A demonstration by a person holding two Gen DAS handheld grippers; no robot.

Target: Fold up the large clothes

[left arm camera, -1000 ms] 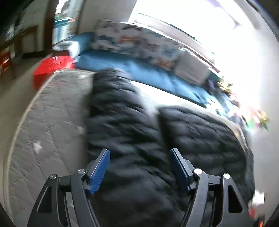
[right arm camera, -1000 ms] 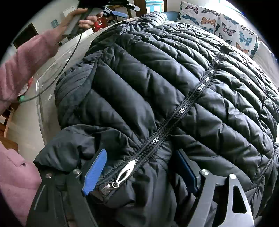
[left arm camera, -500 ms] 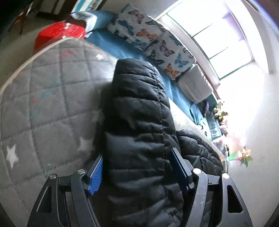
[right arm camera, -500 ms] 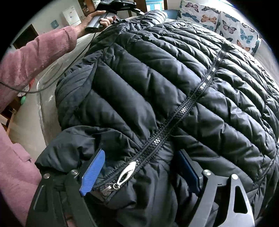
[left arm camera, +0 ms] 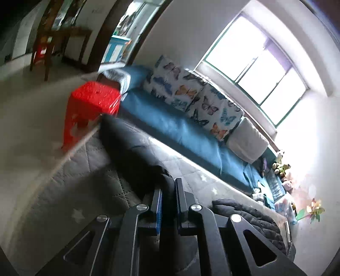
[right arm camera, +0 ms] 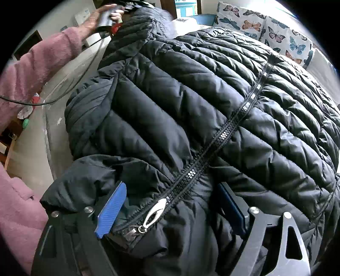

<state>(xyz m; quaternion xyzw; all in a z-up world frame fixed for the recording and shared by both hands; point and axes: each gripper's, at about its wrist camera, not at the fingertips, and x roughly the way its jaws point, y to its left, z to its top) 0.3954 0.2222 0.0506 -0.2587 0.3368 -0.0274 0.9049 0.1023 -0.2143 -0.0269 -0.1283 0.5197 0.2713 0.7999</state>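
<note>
Where the black puffer jacket (right arm camera: 191, 110) is taken as the landmark, the scene is recorded as follows.

Jacket position: spread front-up on the grey quilted mattress (left arm camera: 70, 191), zipped, with the zipper (right arm camera: 223, 135) running diagonally across it.
Left gripper (left arm camera: 169, 203): jaws clenched on a fold of the jacket's sleeve (left arm camera: 131, 148), which is drawn up off the mattress.
Right gripper (right arm camera: 170, 203): jaws spread wide at the jacket's collar end, one blue pad on each side of the silver zipper pull (right arm camera: 155, 212); fabric is bunched between them, but no pinch is seen.
Left hand (right arm camera: 102, 17): seen beyond the jacket's far sleeve, with a pink cuff.
Blue sofa (left arm camera: 182, 131): beyond the jacket, bearing butterfly cushions (left arm camera: 191, 93).
Red stool (left arm camera: 89, 106): beside the jacket's far sleeve end, off the mattress corner.
</note>
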